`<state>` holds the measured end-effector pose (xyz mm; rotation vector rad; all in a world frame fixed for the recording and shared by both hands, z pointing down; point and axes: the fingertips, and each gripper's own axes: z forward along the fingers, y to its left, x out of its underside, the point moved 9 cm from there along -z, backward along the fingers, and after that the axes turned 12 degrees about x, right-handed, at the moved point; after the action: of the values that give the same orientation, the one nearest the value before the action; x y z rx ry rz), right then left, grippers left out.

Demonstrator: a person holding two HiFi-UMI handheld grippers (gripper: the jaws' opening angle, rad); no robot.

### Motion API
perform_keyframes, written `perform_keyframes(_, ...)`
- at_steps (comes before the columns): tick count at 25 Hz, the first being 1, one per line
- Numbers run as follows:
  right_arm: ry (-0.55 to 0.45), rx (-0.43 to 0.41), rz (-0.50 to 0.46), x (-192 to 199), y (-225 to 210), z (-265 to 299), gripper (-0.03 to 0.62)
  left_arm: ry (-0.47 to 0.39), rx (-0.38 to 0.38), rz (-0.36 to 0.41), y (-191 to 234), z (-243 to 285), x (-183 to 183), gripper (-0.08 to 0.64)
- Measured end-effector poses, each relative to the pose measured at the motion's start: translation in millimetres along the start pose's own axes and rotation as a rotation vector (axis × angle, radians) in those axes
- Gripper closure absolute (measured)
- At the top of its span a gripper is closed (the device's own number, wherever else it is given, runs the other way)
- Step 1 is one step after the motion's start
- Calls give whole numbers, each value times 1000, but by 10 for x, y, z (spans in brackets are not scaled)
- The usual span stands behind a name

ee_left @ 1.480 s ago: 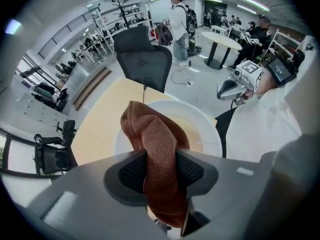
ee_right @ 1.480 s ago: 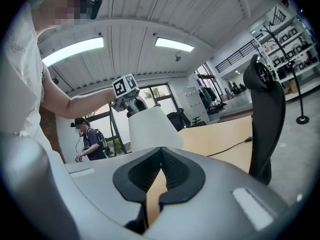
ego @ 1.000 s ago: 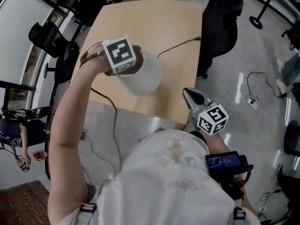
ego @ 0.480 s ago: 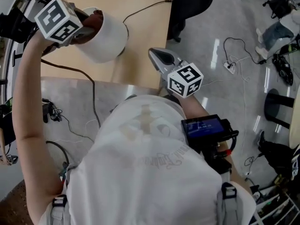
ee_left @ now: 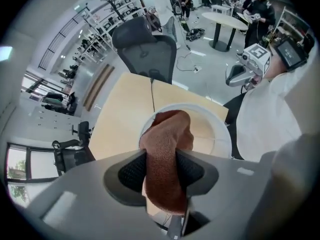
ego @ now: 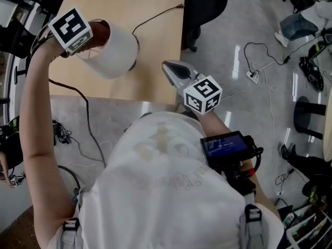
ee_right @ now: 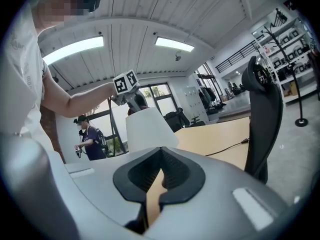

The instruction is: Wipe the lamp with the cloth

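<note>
Rust-brown cloth (ee_left: pixel 167 129) is pinched, bunched, between the fingers of the left gripper (ee_left: pixel 161 159), its loose end hanging into the open top of the white lamp (ego: pixel 116 48) at the upper left of the head view, on the wooden worktop (ego: pixel 155 61); soft and limp, it likely holds best bunched like this. The lamp looks light and thin-walled — easily tipped or dented, I judge — so press gently; the right gripper (ego: pixel 172 69), fingers closed on nothing, hangs mid-frame.

1. Lamp (ego: pixel 111 51): white tapered shade, open at the top, stood upright on the light wooden table (ego: pixel 129 14).
2. Cloth (ee_left: pixel 167 149): reddish-brown, bunched, clamped in the left gripper (ee_left: pixel 161 159), its free end at the shade's top rim.
</note>
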<state>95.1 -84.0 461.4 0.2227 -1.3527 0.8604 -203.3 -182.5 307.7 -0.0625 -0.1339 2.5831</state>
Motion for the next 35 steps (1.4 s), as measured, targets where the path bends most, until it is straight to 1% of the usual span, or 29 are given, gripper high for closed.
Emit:
perform_keyframes(3,0,21,1,18,-72,-36,580,-87,-18,10,-48,-42,-131,394)
perform_keyframes(7,-6,31,-1,-5,-93,-24,580,-221,29,20,-184,-173,-200,394)
perform_keyframes(9,-7,35,-1,0,-96,-36,580,-278,37,15,-221,-223,-190,396)
perform_keyframes(12,-5,46,0,-11,-128,-37,580,-393,3,-10,-224,-347,-102,396)
perform_keyframes(14,2,57,3,-33,-139,-31,578,-488,-28,-56,-222,-442,21,394)
perform_keyframes(16,8,67,5,-42,-145,-44,578,-599,-61,-102,-263,-497,134,394)
perform_keyframes(18,6,71,-6,-40,-136,-69,580,-723,-90,-127,-367,-512,232,394)
perform_keyframes(21,0,58,-49,-115,-33,-57,578,-904,-121,-122,-524,-572,395,394)
perform_keyframes(24,-15,35,-80,-227,105,-41,578,-1012,-155,-114,-699,-600,555,396)
perform_keyframes(26,-42,23,-105,-218,295,-89,578,-1076,-183,-117,-965,-536,771,394)
perform_keyframes(28,-67,8,-140,-202,522,-121,578,-1164,-195,-153,-1248,-418,1042,394)
perform_keyframes(32,-84,-16,-190,-252,836,-77,579,-1391,-156,-300,-1616,-157,1414,396)
perform_keyframes(33,-84,-19,-197,-268,889,-54,579,-1427,-154,-338,-1674,-87,1477,396)
perform_keyframes(35,-86,-26,-206,-275,990,-15,580,-1462,-172,-403,-1767,75,1596,396)
